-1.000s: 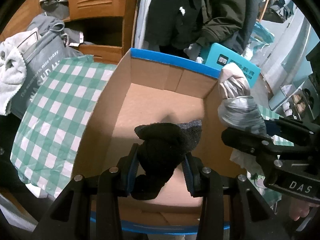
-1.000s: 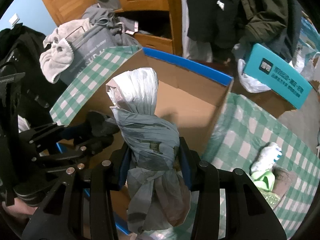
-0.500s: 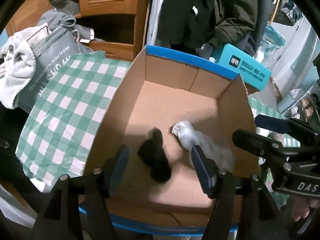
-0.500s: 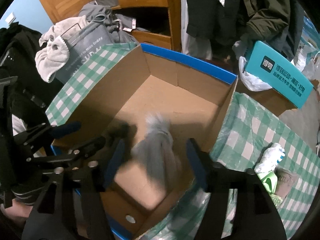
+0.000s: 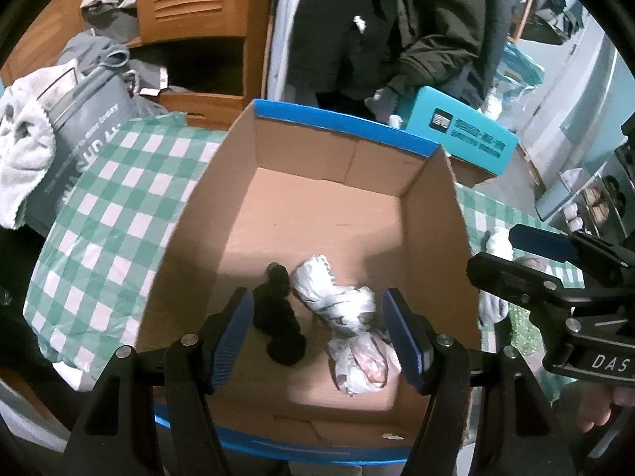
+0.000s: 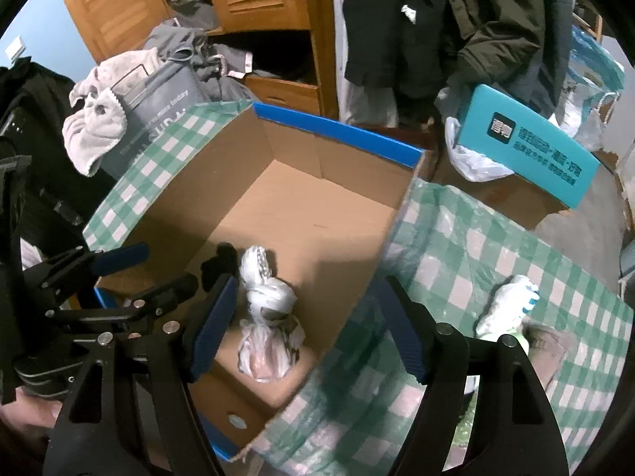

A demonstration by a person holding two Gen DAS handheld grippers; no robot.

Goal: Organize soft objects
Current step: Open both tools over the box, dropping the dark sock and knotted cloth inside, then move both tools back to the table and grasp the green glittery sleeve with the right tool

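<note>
1. Left gripper (image 5: 317, 327): jaws spread wide, nothing between the blue pads (image 5: 232, 333). It hangs over the near end of the box (image 5: 432, 234).
2. Right gripper (image 6: 307, 323): jaws also spread wide and empty. It sits over the box's near right corner, with its left pad above the box floor and its right pad above the cloth (image 6: 496, 246).
3. Box: an open cardboard carton with blue-edged rims, standing on the green-and-white checked cloth (image 5: 111, 214). Its flaps stand upright.
4. Sock (image 5: 278, 313): a black rolled bundle lying on the box floor near the front wall, left of centre in the left wrist view. In the right wrist view only its dark top (image 6: 218, 263) shows, behind the left gripper's arm.
5. Bag (image 5: 341, 317): a knotted grey-white plastic bundle lying on the box floor just right of the sock. The 2 items lie close together; contact between them cannot be confirmed. In the right wrist view the bag (image 6: 266, 313) lies beside the right gripper's left pad.
6. Outside the box, on the cloth to the right: a white item with blue stripes (image 6: 510, 305), well apart from the box.
7. Surroundings: a teal carton (image 6: 528, 142) behind the box, a grey tote (image 5: 79, 142) with a white towel (image 5: 24, 158) draped on it at left, and dark jackets (image 6: 436, 20) hanging behind.
</note>
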